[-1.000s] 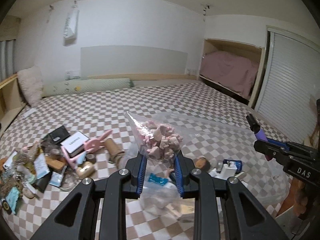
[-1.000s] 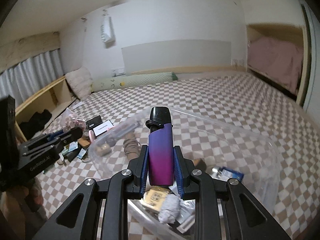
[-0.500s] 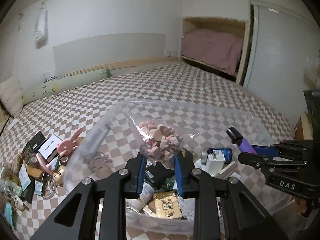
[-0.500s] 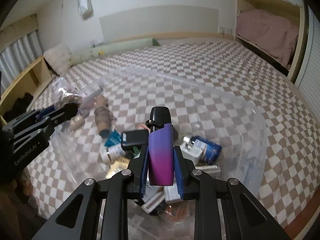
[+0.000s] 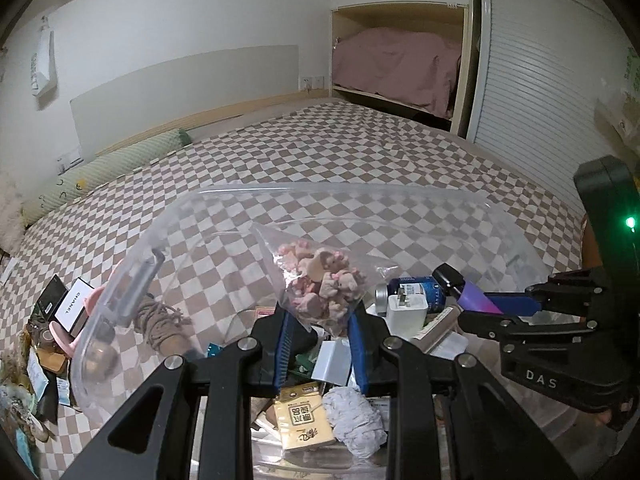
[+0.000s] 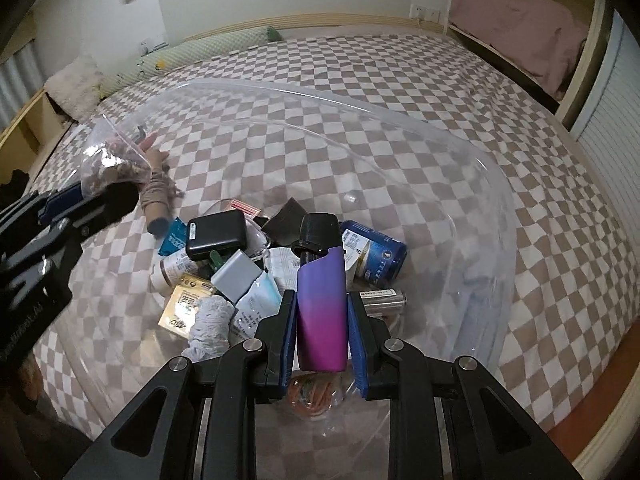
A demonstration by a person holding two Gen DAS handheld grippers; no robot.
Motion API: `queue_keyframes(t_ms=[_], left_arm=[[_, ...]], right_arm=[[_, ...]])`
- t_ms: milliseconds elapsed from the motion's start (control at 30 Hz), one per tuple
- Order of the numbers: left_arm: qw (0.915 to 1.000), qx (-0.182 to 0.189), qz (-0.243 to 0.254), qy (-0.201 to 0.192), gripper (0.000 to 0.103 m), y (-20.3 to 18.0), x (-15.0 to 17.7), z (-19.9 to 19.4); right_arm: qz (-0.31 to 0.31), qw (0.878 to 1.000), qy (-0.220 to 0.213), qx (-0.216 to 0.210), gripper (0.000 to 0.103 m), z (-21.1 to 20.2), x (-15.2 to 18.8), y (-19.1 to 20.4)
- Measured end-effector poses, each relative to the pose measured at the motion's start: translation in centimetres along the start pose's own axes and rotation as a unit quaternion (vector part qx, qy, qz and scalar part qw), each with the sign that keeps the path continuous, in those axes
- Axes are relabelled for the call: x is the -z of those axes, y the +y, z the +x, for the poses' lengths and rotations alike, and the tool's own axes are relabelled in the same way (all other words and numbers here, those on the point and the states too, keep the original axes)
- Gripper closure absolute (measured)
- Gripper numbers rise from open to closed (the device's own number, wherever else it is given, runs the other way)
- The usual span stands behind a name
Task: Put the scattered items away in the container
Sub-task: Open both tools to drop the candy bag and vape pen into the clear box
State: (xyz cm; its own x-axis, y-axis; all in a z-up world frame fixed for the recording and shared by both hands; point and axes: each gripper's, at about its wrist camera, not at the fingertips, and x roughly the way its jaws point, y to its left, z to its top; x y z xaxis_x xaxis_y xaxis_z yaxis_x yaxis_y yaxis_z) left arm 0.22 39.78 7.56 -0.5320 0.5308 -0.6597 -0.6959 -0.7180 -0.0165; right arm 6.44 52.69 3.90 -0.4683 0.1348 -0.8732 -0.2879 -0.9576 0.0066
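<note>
Crinkly clear plastic bag of pink chunks (image 5: 320,284) sits pinched in our left gripper (image 5: 319,354) over the clear plastic tub (image 6: 472,184), light, floppy, slippery, so we hold its neck; right gripper (image 6: 322,332) clamps the stiff purple-pink vape (image 6: 322,300) mid-body, tub centre at 12 o'clock

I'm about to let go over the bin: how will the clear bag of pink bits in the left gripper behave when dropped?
The bag is thin film around loose lumps, so probably floppy and light. It should slump among the clutter rather than roll.
</note>
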Motion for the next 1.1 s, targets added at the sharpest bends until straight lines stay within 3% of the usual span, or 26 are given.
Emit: queue_keyframes(t_ms=[300,667,733,867,1033,1100], left_arm=[[0.9996,0.02,-0.013,0.014,0.077,0.2,0.1,0.7],[0.9964,0.031,-0.001,0.079,0.076,-0.7,0.7,2.4],[0.9962,0.031,-0.004,0.081,0.07,-0.7,1.0,2.5],[0.9972,0.02,-0.011,0.071,0.04,-0.3,1.0,2.0],[0.9979,0.007,-0.024,0.059,0.031,0.4,0.6,1.3],[0.9983,0.001,-0.028,0.051,0.012,0.6,0.4,0.7]], right_arm=[[0.011,1.0,0.02,-0.021,0.078,0.5,-0.5,0.0],[0.004,0.999,0.021,-0.041,0.078,0.3,0.3,0.5],[0.005,0.999,0.022,-0.044,0.078,0.3,0.4,0.6],[0.008,0.999,0.02,-0.048,0.078,0.2,0.4,0.5],[0.007,0.999,0.019,-0.048,0.078,0.1,0.5,0.7],[0.006,0.999,0.019,-0.049,0.079,0.0,0.5,0.8]])
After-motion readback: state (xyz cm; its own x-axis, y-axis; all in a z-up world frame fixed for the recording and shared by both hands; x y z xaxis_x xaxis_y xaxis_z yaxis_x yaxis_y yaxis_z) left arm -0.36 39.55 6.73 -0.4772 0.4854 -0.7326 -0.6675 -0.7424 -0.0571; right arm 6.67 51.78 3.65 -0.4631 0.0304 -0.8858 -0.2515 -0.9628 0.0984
